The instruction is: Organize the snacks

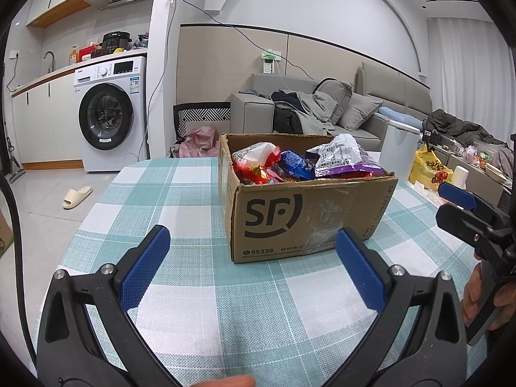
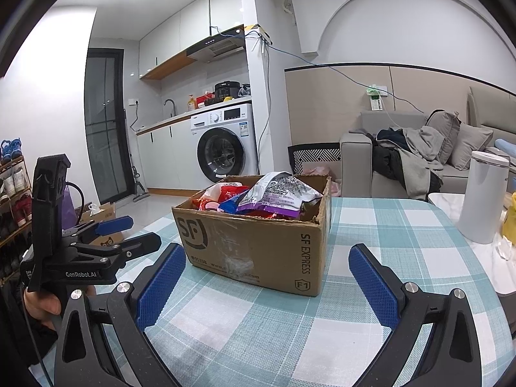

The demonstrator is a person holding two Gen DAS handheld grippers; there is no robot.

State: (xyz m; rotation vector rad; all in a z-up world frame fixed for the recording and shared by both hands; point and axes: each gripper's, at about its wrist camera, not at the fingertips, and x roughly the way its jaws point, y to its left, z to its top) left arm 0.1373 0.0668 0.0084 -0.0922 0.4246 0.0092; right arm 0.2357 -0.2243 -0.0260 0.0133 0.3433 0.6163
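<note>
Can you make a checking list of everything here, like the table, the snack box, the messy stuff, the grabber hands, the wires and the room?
Surface: table with a teal and white checked cloth, mostly bare in front of the box.
Job's things: open cardboard box sits on the cloth, full of snack packets, with a purple and white bag on top and a blue packet beside it.
Clutter: white canister and yellow bag at the table's far right.
Grippers: left gripper open, empty; right gripper open, empty. Both are short of the box.
Cables: blue cable strung along the wall.
Surroundings: washing machine, grey sofa piled with clothes, a slipper on the floor.
</note>
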